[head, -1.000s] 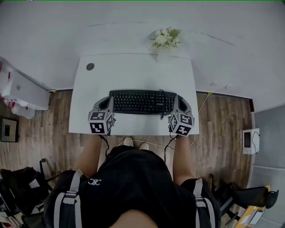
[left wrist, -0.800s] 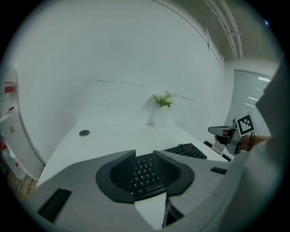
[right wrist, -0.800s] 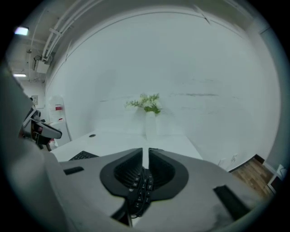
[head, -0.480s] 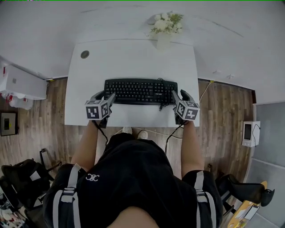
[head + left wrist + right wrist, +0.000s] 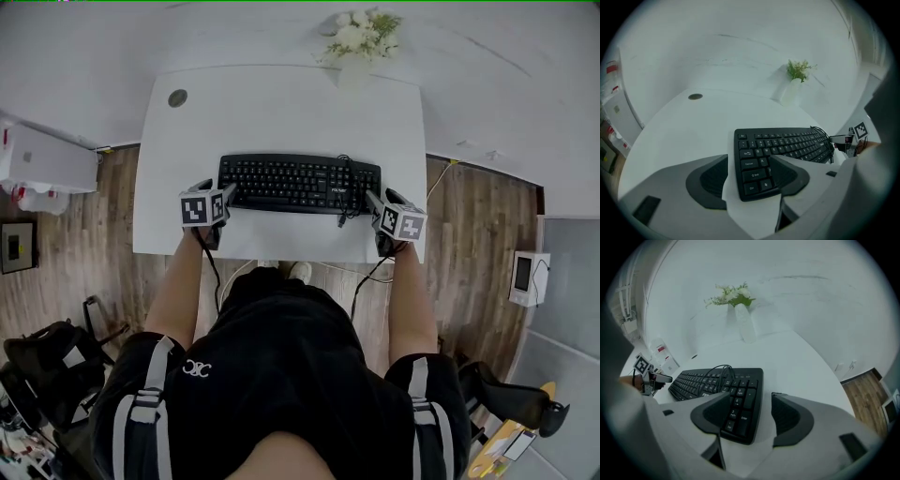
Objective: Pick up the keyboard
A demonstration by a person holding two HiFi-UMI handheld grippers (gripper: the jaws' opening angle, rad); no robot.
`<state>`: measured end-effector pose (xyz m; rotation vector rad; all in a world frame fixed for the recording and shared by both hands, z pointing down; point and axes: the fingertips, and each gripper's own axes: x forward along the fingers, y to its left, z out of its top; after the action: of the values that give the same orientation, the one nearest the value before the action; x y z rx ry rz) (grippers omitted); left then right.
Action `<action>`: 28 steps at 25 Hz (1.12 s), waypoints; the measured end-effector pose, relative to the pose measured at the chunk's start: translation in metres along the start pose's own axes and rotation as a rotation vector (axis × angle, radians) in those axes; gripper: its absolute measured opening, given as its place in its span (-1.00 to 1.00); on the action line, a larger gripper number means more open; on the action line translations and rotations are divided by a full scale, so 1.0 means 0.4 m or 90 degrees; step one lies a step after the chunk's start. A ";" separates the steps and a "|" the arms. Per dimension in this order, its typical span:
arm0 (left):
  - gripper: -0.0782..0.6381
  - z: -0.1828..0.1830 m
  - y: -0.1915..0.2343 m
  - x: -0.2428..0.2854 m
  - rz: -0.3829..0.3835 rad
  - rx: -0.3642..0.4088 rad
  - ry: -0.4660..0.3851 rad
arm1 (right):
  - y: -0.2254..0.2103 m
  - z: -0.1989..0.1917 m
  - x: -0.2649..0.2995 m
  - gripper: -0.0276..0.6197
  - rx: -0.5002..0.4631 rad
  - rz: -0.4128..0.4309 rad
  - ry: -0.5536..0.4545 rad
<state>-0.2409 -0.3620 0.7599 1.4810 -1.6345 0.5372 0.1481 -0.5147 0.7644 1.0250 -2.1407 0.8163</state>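
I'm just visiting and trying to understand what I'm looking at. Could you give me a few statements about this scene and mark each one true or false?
1. The keyboard lies on the white table. True.
2. The left gripper holds a cup. False: there is no cup. The keyboard's left end lies between its jaws, which are opening and not pressing on it.
3. The keyboard's number-pad end lies between the jaws of the right gripper. True; these jaws are opening too.
4. The vase of flowers stands at the table's near edge, beside the person. False: it stands at the far edge, by the wall.
5. A cable lies looped on top of the keys. True.
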 end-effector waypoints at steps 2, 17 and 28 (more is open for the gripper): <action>0.09 -0.009 0.011 0.026 -0.008 -0.013 0.022 | -0.003 -0.003 0.014 -0.02 0.003 0.002 0.011; -0.16 -0.015 0.010 0.081 -0.123 -0.061 0.091 | 0.008 -0.003 0.065 -0.18 0.010 0.090 0.097; -0.28 -0.006 0.023 0.098 -0.155 -0.079 0.161 | 0.006 0.006 0.081 -0.26 0.043 0.109 0.148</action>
<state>-0.2467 -0.3815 0.7949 1.4322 -1.2499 0.4566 0.1292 -0.5295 0.7866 0.7450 -2.0320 1.0412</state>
